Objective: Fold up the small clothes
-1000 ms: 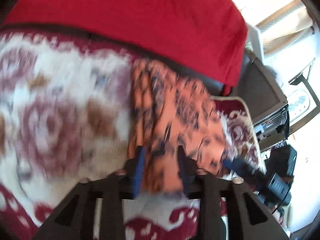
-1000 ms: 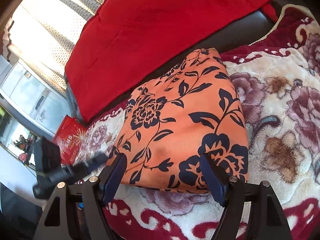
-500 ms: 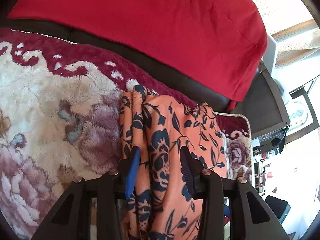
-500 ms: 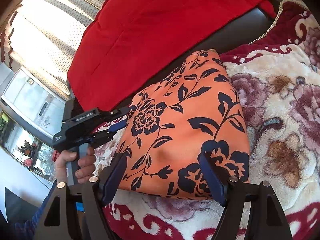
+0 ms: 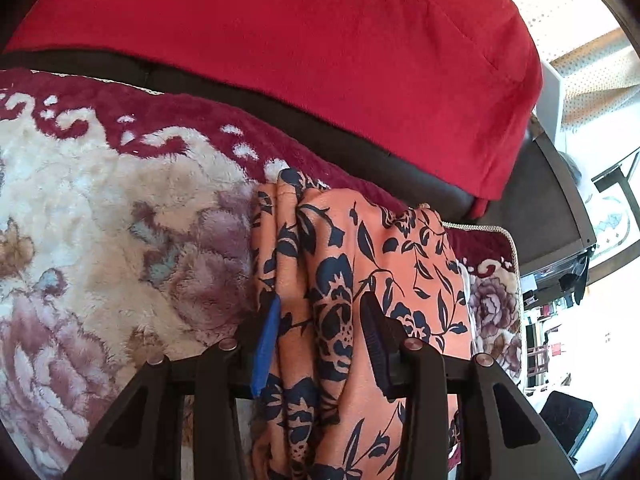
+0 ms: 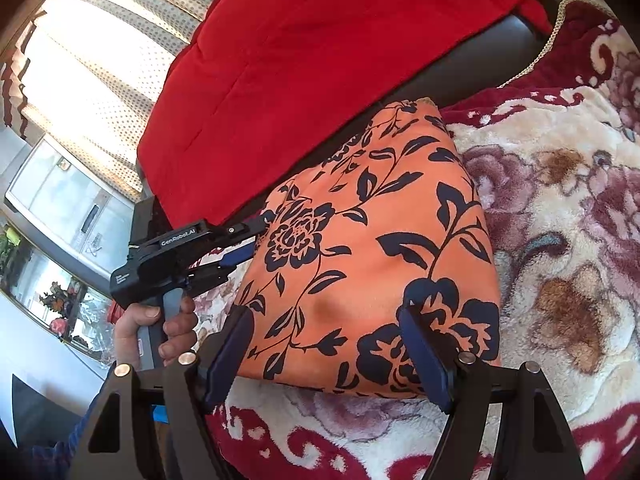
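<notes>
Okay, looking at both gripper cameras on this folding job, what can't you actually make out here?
- Left wrist view: whether the left gripper pinches the orange floral garment; cloth bunches between the jaws.
- Right wrist view: the left gripper's tips, hidden behind the garment's edge.
- Right wrist view: the garment's near edge between the right gripper jaws; grip unclear.
- Both views: the folded layers underneath.

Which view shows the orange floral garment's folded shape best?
The right wrist view: the orange floral garment lies nearly whole on the blanket. The left wrist view shows only its bunched edge between the left gripper fingers.
</notes>
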